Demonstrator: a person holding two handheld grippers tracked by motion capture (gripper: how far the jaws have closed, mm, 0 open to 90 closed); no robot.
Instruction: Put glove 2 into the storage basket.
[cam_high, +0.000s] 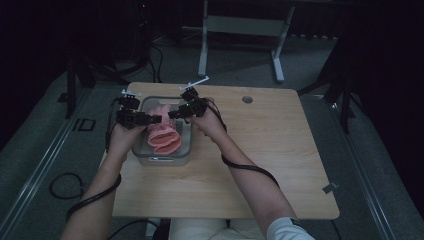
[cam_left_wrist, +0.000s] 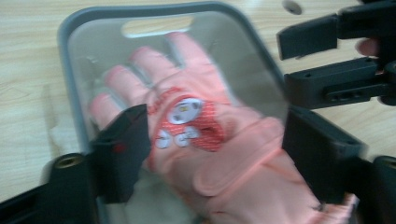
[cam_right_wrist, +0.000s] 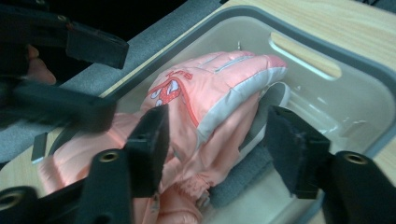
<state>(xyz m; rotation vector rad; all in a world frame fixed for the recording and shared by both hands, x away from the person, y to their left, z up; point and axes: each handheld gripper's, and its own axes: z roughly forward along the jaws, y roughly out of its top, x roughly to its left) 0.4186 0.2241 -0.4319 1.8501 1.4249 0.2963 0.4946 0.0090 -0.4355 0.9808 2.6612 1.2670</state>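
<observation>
While a person's two hands hover over a wooden table (cam_high: 280, 165), a pink glove (cam_high: 162, 135) lies inside a clear plastic bin (cam_high: 186, 150) near the table's left edge. Both the left gripper (cam_high: 156, 119) and right gripper (cam_high: 172, 114) hang just above it, jaws spread, pinching nothing.

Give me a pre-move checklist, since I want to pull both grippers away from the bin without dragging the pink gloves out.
1. Left gripper jaws off the pink gloves: ok, pads stand apart from the fabric.
2. Right gripper jaws released: ok, open over the gloves.
3. Gloves inside the grey bin: ok.
4. Fabric snagged on a jaw: cannot tell.
5. Grippers apart from each other: ok, close but not touching.
6. Bin flat on the table: ok.
</observation>
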